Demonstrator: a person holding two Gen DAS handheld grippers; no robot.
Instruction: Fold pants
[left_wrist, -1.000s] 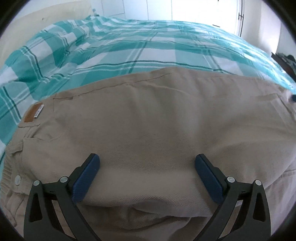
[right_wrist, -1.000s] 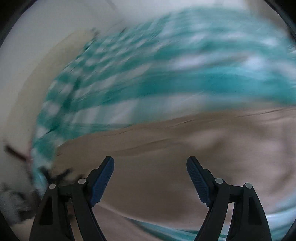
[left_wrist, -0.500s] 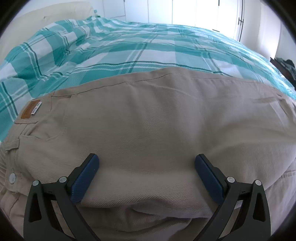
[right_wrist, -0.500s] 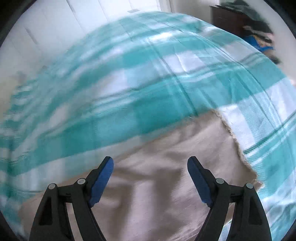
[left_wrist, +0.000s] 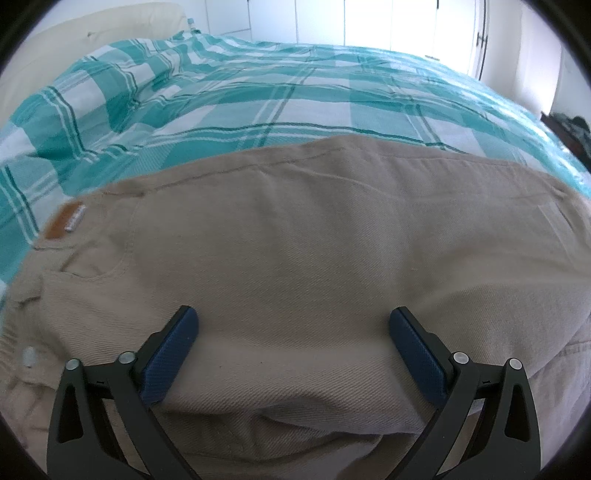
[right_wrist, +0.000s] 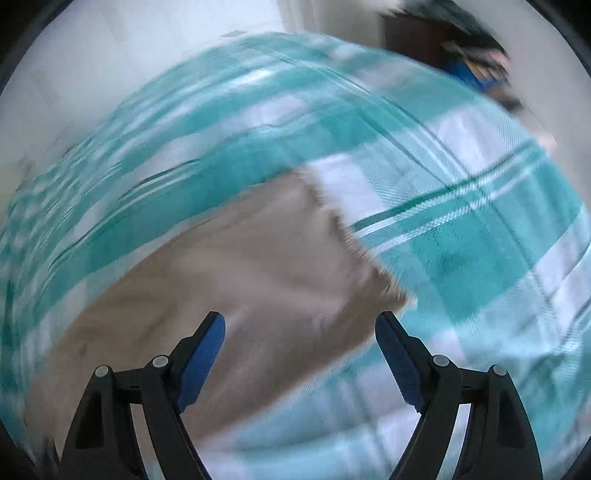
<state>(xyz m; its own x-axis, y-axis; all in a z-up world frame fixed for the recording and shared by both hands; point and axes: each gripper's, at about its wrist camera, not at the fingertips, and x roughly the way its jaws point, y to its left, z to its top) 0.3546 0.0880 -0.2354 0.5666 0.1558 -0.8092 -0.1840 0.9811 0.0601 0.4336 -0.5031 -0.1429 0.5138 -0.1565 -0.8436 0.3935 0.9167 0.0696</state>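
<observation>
Beige pants (left_wrist: 295, 251) lie flat across a teal and white checked bedspread (left_wrist: 280, 96). The waistband with a brown leather patch (left_wrist: 64, 221) and a button (left_wrist: 28, 356) is at the left. My left gripper (left_wrist: 293, 332) is open and empty, low over the seat of the pants near a fold. In the blurred right wrist view, the frayed hem of a pant leg (right_wrist: 347, 236) lies on the bedspread (right_wrist: 480, 229). My right gripper (right_wrist: 299, 332) is open and empty just above the leg's end.
A cream headboard or pillow (left_wrist: 92, 40) stands at the far left of the bed. White closet doors (left_wrist: 369, 22) line the back wall. A dark piece of furniture with clothes piled on it (right_wrist: 458, 51) stands beyond the bed's right side.
The right gripper has swung right along the pant leg to its frayed hem, still moving. The left gripper has stayed open and shifted slightly over the seat of the pants.
</observation>
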